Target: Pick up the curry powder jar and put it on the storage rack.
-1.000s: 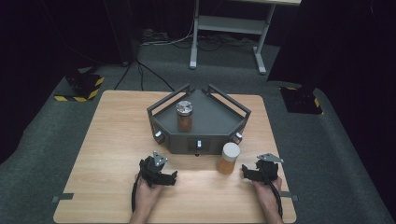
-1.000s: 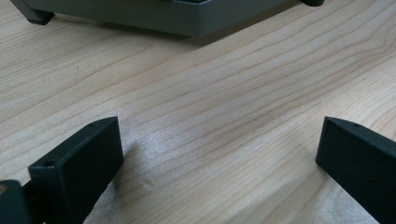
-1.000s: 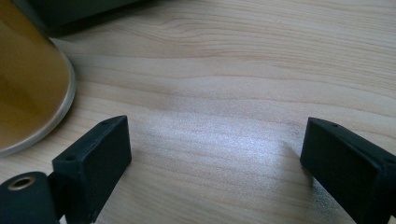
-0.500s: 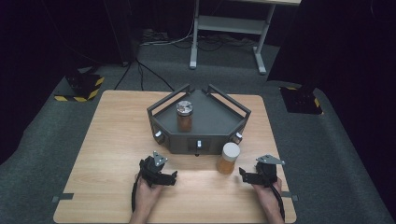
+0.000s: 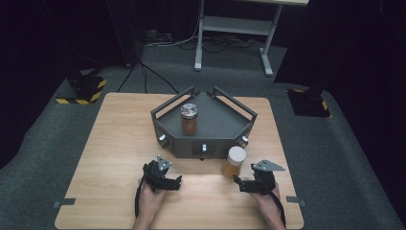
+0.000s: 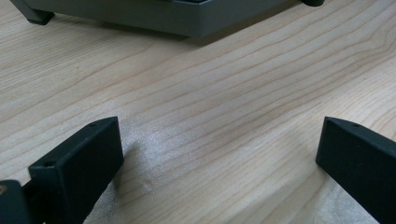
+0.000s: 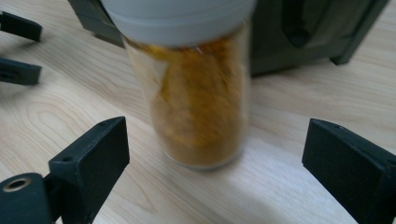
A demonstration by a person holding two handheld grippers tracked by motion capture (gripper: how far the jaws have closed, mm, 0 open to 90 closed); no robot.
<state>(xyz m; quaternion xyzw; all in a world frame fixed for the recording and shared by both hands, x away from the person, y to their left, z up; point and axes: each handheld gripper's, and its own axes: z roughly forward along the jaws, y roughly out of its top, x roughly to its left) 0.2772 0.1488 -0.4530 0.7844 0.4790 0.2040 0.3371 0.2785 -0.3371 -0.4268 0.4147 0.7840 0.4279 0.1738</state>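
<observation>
Facing white-lidded jar (image 7: 198, 100), right gripper (image 7: 215, 163) wide apart, bare wood around.

The jar (image 7: 196, 98) holds orange-brown powder under a white lid (image 5: 236, 155); the stand (image 5: 215, 124) is dark grey, the table (image 5: 110, 143) pale wood.

No writing, label, brand or number can be read anywhere. The jar with the white lid (image 7: 196, 88) bears no legible label, and the dark grey stand (image 5: 203, 125) carries none either. The yellow-and-black striped blocks (image 5: 86, 89) on the floor show stripes, not words.
</observation>
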